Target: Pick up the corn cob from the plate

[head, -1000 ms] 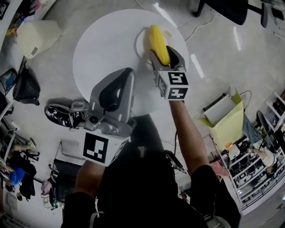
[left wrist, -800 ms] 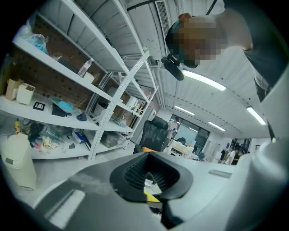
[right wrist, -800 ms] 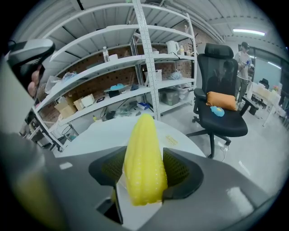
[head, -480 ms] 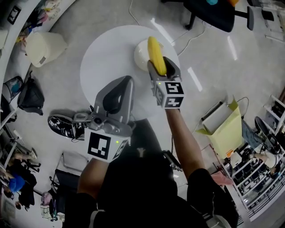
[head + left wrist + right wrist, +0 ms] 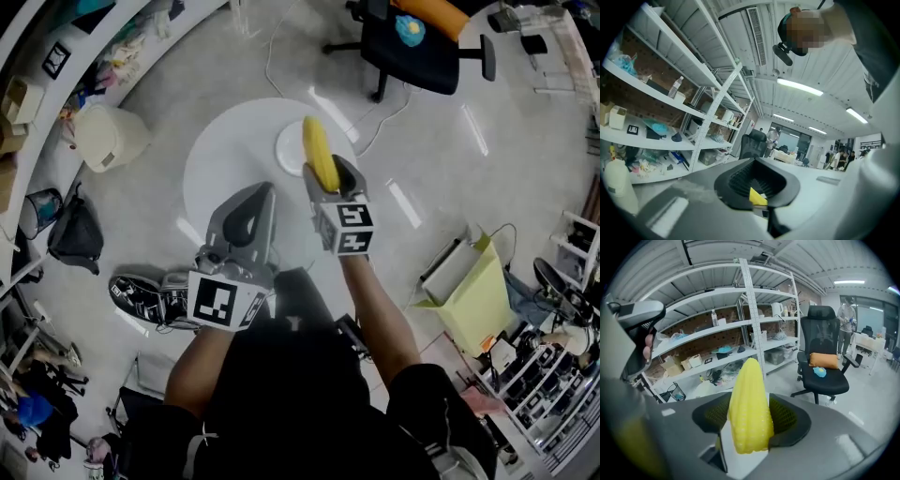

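Observation:
My right gripper (image 5: 324, 172) is shut on the yellow corn cob (image 5: 318, 150), which stands up out of the jaws, held high above the white plate (image 5: 288, 150) on the round white table (image 5: 220, 173). In the right gripper view the corn cob (image 5: 749, 406) is clamped upright between the two black pads, with the room behind it. My left gripper (image 5: 255, 199) hangs to the left over the table's near edge, its jaws together with nothing held. The left gripper view points up at shelving and ceiling, with the left gripper (image 5: 757, 180) low in the picture.
A black office chair (image 5: 422, 47) stands beyond the table. A white bin (image 5: 108, 136) and a black bag (image 5: 75, 234) are on the floor at left, a shoe (image 5: 141, 272) lies by the table, and a yellow-green bag (image 5: 478, 281) sits at right. Shelving (image 5: 740, 319) lines the wall.
Both grippers have risen well away from the table. The corn cob has gone up with the right gripper, leaving the plate bare below.

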Tool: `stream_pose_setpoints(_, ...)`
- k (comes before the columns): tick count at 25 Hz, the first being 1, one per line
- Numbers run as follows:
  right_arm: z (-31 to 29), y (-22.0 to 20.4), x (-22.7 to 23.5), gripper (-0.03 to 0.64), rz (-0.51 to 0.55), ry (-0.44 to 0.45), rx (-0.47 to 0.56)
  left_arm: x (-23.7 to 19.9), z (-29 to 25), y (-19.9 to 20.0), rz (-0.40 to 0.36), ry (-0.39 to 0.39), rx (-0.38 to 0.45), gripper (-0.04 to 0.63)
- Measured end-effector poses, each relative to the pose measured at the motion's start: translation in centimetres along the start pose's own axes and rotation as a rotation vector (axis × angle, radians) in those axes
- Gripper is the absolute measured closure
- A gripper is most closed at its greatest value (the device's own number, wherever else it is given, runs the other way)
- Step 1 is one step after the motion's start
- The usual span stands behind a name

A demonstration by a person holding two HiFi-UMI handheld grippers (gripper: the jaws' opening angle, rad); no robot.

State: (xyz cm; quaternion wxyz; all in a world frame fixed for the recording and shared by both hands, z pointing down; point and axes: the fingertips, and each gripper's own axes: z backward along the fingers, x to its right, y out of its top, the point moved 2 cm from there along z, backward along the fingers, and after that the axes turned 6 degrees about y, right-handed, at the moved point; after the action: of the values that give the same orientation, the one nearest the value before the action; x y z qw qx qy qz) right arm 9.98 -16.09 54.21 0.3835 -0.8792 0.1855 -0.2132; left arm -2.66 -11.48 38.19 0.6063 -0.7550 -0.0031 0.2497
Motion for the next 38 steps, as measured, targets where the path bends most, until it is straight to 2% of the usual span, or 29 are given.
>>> stream_pose_setpoints(13,8.1,4.4,-4.1,0.360,0.018,0.008,0.109,4.0,3.1,4.5,-0.030,-0.052,0.050,0.592)
stream_pose_setpoints(38,19.5,9.3,-9.8,0.360,0.057,0.059,0.319,7.5,7.6,8.1,-0.092,-0.105,0.112,0.592)
